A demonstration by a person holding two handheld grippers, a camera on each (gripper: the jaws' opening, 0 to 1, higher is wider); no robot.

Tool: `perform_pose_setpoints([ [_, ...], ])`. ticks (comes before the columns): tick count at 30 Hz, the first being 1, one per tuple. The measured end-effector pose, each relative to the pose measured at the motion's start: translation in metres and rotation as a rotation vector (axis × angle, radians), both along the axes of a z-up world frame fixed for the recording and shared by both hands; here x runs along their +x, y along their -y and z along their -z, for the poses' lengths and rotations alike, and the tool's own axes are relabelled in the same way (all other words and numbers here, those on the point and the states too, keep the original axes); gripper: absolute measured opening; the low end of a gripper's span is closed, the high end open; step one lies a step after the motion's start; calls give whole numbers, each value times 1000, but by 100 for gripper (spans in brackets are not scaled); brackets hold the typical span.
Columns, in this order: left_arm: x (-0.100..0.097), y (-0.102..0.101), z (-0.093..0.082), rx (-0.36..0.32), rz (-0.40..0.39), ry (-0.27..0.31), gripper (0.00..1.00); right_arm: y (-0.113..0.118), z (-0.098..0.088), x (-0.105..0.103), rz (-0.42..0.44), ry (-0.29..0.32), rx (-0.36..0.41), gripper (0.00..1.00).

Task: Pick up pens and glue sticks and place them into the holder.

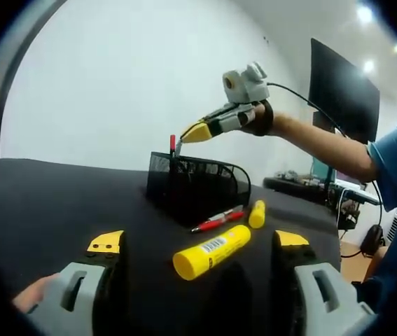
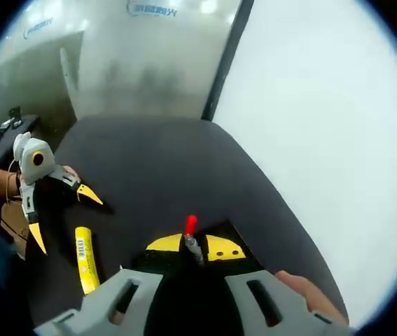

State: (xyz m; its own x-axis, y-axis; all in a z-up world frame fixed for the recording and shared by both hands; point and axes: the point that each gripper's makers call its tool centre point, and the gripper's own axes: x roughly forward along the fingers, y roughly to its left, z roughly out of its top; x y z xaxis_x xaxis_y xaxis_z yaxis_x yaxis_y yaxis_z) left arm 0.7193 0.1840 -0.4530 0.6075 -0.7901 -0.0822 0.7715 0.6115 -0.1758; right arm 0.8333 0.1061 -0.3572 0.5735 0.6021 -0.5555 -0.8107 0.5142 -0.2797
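Table (image 1: 58, 203) was the largest thing before you, dark and matte, running back toward a white wall (image 1: 114, 84). Far on it stood the black mesh holder (image 1: 197, 183). Your right gripper (image 1: 192, 133) hung just above the holder's left rim, jaws clamped on a red-capped pen (image 1: 173, 144) held upright over the opening; in the right gripper view that pen (image 2: 192, 236) stood pinched between the yellow tips. Your left gripper (image 1: 199, 246) sat near and low over the table, jaws spread wide with nothing between them. Between its tips lay a large yellow glue stick (image 1: 212, 252), flat and angled, label up. Beyond it, near the holder's front, lay a red pen (image 1: 218, 220), with a small yellow glue stick (image 1: 257, 213) just right of it.
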Motion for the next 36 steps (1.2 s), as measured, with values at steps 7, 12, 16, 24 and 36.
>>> perform_pose_setpoints([
  [7,0,0,0,2,2,1,83,2,-16,-9,-7,30,21,12],
  [12,-1,0,0,3,3,-1,83,-2,-29,-21,-27,49,29,13],
  [16,-1,0,0,3,1,1,83,-8,-37,-33,-60,83,7,17],
  [24,-2,1,0,3,9,4,84,-28,-46,-62,-151,90,-11,17],
  [36,-2,-2,-4,-35,19,-19,77,-23,-18,-106,-205,73,-48,17],
])
